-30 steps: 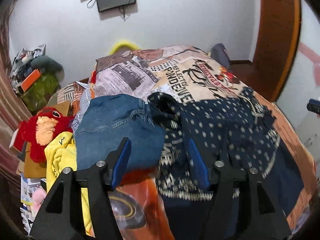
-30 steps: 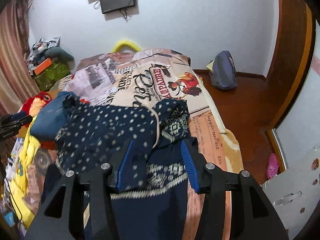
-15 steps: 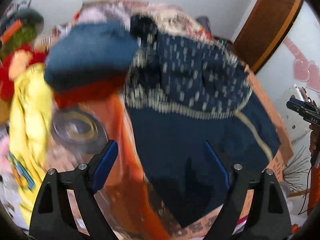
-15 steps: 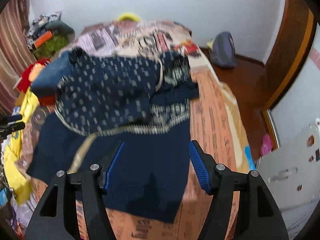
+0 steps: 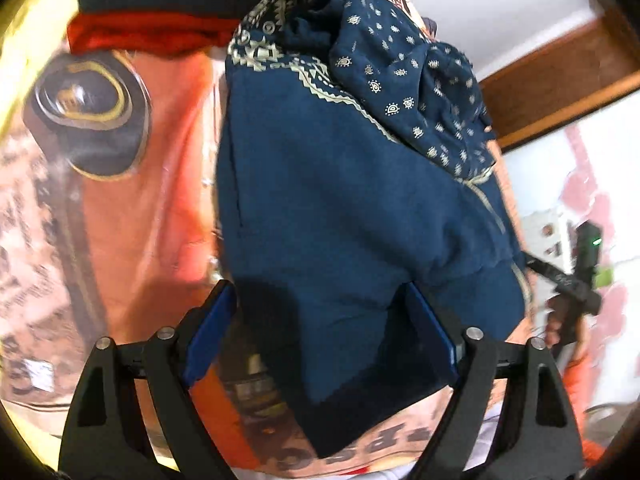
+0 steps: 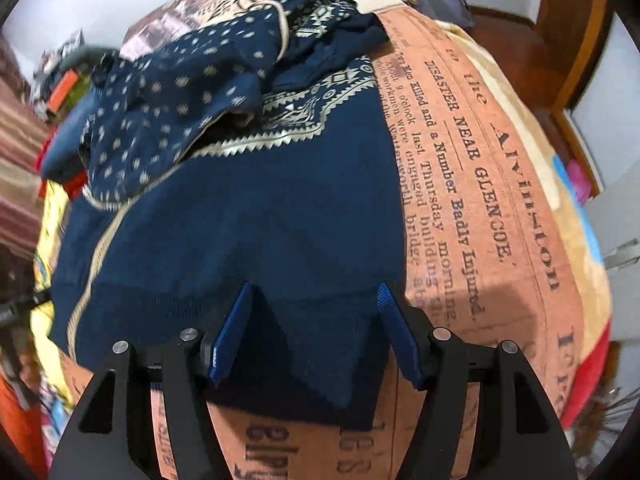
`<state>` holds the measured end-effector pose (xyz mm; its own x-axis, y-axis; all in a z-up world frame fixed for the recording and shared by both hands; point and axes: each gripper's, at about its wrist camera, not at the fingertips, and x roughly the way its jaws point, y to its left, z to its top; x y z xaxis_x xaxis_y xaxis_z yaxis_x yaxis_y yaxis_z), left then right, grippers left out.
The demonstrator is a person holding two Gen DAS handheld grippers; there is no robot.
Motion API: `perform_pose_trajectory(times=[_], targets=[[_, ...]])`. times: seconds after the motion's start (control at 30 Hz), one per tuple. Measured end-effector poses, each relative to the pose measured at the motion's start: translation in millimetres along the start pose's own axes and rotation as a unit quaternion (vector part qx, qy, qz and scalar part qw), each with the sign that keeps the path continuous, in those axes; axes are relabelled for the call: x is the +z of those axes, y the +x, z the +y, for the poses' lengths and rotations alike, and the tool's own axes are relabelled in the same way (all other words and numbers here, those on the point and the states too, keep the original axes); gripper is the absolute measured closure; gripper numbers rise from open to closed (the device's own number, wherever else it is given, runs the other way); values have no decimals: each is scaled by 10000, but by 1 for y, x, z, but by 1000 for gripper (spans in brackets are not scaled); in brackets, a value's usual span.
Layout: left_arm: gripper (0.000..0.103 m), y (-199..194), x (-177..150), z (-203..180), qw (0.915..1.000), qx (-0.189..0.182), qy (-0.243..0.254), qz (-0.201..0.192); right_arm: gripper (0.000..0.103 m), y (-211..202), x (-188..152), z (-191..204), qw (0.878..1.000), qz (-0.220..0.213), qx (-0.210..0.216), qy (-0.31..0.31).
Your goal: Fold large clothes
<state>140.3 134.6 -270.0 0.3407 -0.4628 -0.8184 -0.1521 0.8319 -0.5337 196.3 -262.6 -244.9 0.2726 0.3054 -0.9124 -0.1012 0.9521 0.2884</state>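
Left wrist view shows the left gripper released, its blue pads straddling the near-left hem corner of the dark navy knitted sweater with cream patterned bands, its jaws having just narrowed slightly. In the right wrist view the right gripper is likewise unclenched over the near-right hem of the sweater, which lies on the newspaper-print bed cover by the bed's near edge. Judged step: reaching to seize the hem. Next, both pads must pinch fabric, then lift. No containers visible.
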Motion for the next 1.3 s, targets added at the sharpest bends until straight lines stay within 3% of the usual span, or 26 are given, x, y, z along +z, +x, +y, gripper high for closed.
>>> perform_pose_trajectory(times=[0.13,0.2,0.33,0.37,0.43,0.5,0.53,0.6,0.87,1.2,1.3], targets=[[35,0,1,0,9997,-247,-11,-74,42,0,2,-9,9996,9,214,184],[47,-3,1,-5,9996,-234,128,-136,42,-1,-2,-8,9997,-36,214,105],[60,-11,1,-20,9984,-15,476,-293,44,-1,-5,-3,9996,0,272,-74],[66,-13,2,-24,9977,50,589,-333,47,0,-4,-2,9994,38,352,-49],[76,-14,3,-35,9958,131,804,-422,69,1,0,-1,9982,101,585,15],[87,-17,5,-40,9949,107,878,-479,81,4,3,0,9967,147,777,189],[88,-18,7,-43,9945,106,907,-519,87,5,6,2,9964,148,809,215],[91,-23,13,-50,9929,110,999,-636,90,2,9,7,9955,62,911,235],[93,-64,54,-69,9856,-172,1093,-1280,92,-44,35,28,9903,-828,1115,53],[93,-77,148,-101,9757,-370,1019,-1902,92,-76,129,61,9794,-1731,978,-365],[93,-73,183,-105,9726,-256,1008,-2079,93,-75,158,61,9774,-1892,859,-384]])
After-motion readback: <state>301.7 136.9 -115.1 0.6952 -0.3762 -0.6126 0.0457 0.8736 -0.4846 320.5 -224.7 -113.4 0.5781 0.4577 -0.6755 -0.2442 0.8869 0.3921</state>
